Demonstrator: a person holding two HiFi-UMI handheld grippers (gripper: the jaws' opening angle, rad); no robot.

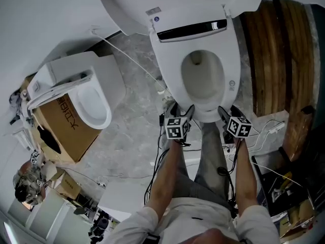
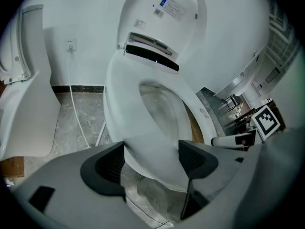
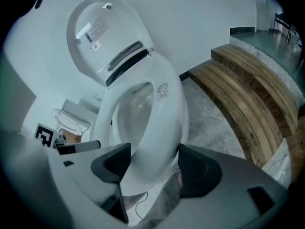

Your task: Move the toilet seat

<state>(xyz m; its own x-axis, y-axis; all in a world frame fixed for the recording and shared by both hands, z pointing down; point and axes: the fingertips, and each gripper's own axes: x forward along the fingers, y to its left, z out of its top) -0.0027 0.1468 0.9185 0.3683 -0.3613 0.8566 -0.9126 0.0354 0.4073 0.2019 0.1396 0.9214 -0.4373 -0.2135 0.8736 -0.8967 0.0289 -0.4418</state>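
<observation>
both grippers (image 2: 151,149) (image 3: 154,151) clamp the toilet seat (image 1: 175,80) (lid (image 1: 132,4) raised).

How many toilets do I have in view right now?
2. One toilet stands straight ahead, lid raised; the second toilet sits left of it, by a cardboard box. More may be hidden out of frame.

I seem to be in a makeshift test room or storeroom, not a home bathroom. One toilet (image 1: 203,60) stands free on the marbled floor (image 1: 129,136) beside rough wooden steps (image 1: 271,55). A second toilet (image 1: 91,98) sits against a cardboard box (image 1: 61,128), and loose cables (image 1: 156,172) trail around my feet.
</observation>
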